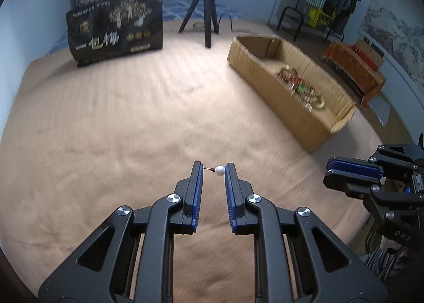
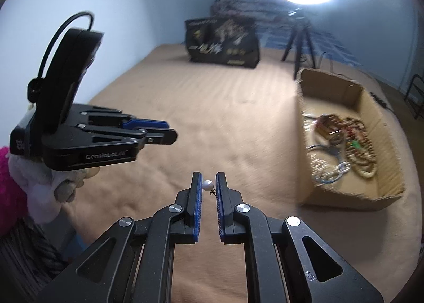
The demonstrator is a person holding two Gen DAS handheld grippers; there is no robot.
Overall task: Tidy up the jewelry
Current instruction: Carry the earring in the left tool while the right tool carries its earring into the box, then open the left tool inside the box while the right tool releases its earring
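Two round white pearl earrings (image 1: pixel 219 170) (image 2: pixel 207 185)

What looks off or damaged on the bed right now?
The cardboard box holding the jewelry is rough: its top edges are ragged and its near corner looks torn and bent outward. Each gripper, left and right, pinches a pearl earring sideways. Nothing looks spilled.

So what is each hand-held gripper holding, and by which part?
Left hand-held gripper: a pearl earring, pinched end to end, pearl against one finger, post tip against the other. Right hand-held gripper: another pearl earring, between its fingertips; exact contact unclear.
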